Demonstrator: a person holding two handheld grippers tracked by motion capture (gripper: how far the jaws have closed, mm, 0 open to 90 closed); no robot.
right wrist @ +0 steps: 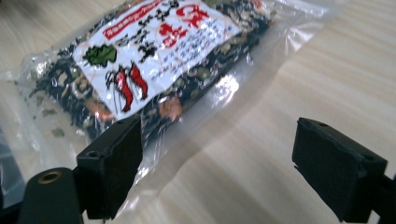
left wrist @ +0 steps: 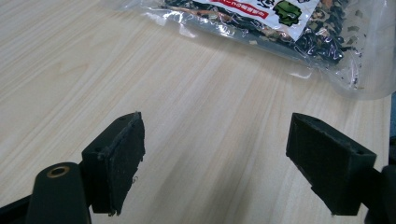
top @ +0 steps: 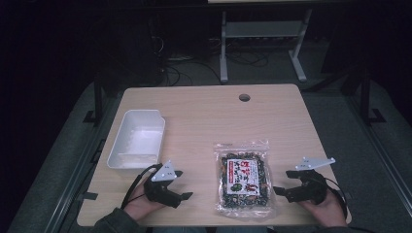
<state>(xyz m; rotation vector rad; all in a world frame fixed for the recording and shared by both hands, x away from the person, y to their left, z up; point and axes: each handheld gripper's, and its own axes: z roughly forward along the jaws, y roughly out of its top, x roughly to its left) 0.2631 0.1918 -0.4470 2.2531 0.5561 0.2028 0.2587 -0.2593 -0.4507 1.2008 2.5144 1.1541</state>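
Note:
A clear snack bag with a white and red label and dark contents lies flat on the table's near middle. My left gripper rests to its left, jaws wide and empty, pointing at the bag. In the left gripper view its jaws hover over bare wood short of the bag. My right gripper sits just right of the bag, open. In the right gripper view the bag fills the upper left and its clear edge lies by the left jaw, with nothing clamped between the jaws.
An empty white rectangular bin stands on the left part of the wooden table. A round cable hole is near the far edge. Table legs and cables lie on the dark floor beyond.

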